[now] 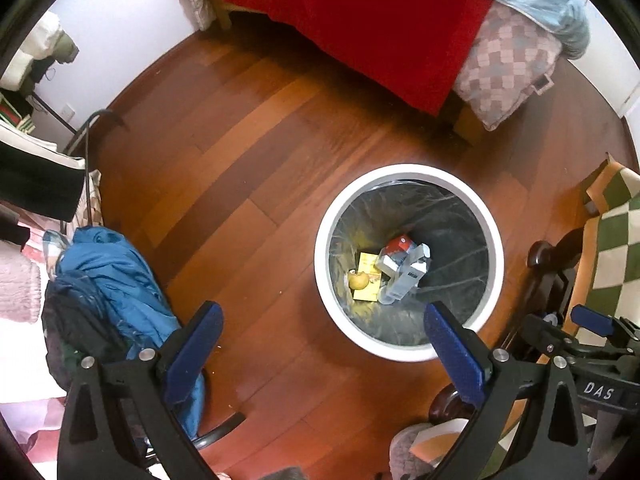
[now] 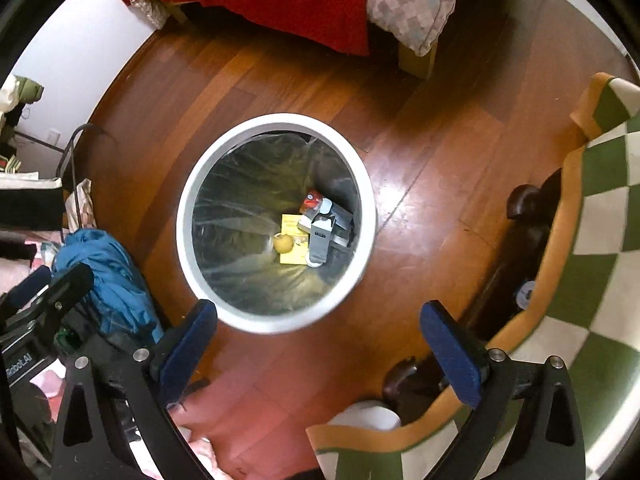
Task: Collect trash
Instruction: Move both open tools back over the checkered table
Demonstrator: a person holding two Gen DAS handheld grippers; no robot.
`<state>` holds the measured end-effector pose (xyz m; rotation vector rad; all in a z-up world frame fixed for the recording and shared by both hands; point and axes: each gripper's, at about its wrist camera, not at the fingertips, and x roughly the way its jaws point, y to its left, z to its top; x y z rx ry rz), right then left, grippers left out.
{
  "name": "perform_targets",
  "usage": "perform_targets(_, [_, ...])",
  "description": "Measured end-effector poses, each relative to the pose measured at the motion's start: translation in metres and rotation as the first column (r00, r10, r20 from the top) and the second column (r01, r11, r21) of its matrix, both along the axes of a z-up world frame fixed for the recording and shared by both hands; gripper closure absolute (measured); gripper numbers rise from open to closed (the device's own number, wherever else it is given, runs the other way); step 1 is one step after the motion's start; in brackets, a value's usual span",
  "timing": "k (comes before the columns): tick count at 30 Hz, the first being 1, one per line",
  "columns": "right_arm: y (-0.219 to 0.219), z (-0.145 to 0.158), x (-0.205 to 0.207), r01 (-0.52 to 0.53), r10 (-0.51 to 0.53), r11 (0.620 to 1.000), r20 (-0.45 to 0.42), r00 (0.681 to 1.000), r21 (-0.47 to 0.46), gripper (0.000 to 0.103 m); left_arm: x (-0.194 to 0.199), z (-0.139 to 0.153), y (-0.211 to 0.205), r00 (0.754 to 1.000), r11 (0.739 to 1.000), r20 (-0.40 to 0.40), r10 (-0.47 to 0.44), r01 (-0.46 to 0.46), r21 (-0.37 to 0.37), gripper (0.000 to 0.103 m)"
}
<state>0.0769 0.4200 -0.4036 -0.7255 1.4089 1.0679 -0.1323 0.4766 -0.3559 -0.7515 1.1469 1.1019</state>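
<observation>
Left wrist view: white bin [image 1: 408, 176] stands on wood floor [image 1: 248, 168], lined; cartons [image 1: 404, 272], yellow paper [image 1: 366, 276], a fruit [image 1: 357, 279] lie inside. Left gripper [image 1: 320, 344] and right gripper [image 2: 318, 340] spread wide, nothing held. Cartons judged light, crushable; best pinched across flat faces.

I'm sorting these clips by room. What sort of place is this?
Most likely a bedroom: a bed draped with a red blanket, a checked pillow on it, and clothes piled beside a wooden floor.
</observation>
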Motion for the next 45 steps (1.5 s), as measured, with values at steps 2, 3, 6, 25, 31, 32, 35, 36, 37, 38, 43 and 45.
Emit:
perform_targets(2, [-0.009, 0.013, -0.004, -0.002, 0.002, 1.0, 0.015, 1.0, 0.011, 0.001, 0.0, 0.009, -0.008, 1.0, 1.0, -0.001, -0.005, 0.005, 0.013, 0.0])
perform_targets(3, [-0.014, 0.02, -0.005, -0.002, 0.002, 1.0, 0.017, 1.0, 0.018, 0.001, 0.0, 0.013, -0.012, 1.0, 1.0, 0.002, -0.009, 0.009, 0.019, 0.0])
perform_targets(6, [-0.026, 0.04, -0.008, -0.001, 0.0, 0.999, 0.035, 0.999, 0.039, 0.001, -0.003, 0.028, -0.023, 1.0, 0.999, 0.002, -0.018, 0.018, 0.047, 0.0])
perform_targets(25, [-0.119, 0.187, -0.024, 0.021, -0.03, 0.975, 0.038, 0.999, 0.22, 0.001, -0.027, 0.144, -0.101, 0.995, 0.977, 0.063, -0.076, 0.062, 0.203, 0.0])
perform_targets(31, [-0.176, 0.253, -0.018, 0.108, -0.11, 0.934, -0.013, 0.994, 0.34, 0.0, -0.03, 0.196, -0.14, 0.987, 0.952, 0.108, -0.119, 0.082, 0.296, 0.0])
perform_targets(32, [-0.19, 0.264, -0.016, 0.132, -0.13, 0.922, -0.029, 0.991, 0.364, 0.0, -0.03, 0.205, -0.148, 0.983, 0.946, 0.123, -0.133, 0.089, 0.312, 0.0])
perform_targets(35, [-0.239, 0.292, -0.004, 0.215, -0.2, 0.882, -0.082, 0.976, 0.419, 0.0, -0.02, 0.223, -0.176, 0.973, 0.932, 0.15, -0.173, 0.113, 0.344, 0.0])
perform_targets(36, [-0.253, 0.297, 0.0, 0.237, -0.219, 0.872, -0.093, 0.971, 0.428, 0.0, -0.015, 0.226, -0.184, 0.97, 0.929, 0.154, -0.187, 0.123, 0.349, 0.0])
perform_targets(37, [-0.269, 0.303, 0.006, 0.263, -0.241, 0.861, -0.106, 0.965, 0.435, 0.0, -0.011, 0.228, -0.193, 0.966, 0.925, 0.159, -0.203, 0.135, 0.355, 0.0])
perform_targets(38, [-0.288, 0.307, 0.014, 0.291, -0.267, 0.85, -0.117, 0.957, 0.438, 0.0, -0.001, 0.23, -0.204, 0.96, 0.921, 0.165, -0.225, 0.154, 0.358, 0.0])
perform_targets(43, [-0.383, 0.312, 0.07, 0.435, -0.433, 0.804, -0.102, 0.896, 0.406, 0.0, 0.06, 0.218, -0.24, 0.928, 0.914, 0.184, -0.323, 0.255, 0.316, 0.0])
perform_targets(45, [-0.424, 0.305, 0.099, 0.512, -0.519, 0.772, -0.09, 0.85, 0.378, 0.0, 0.1, 0.205, -0.256, 0.902, 0.902, 0.183, -0.39, 0.334, 0.275, 0.0])
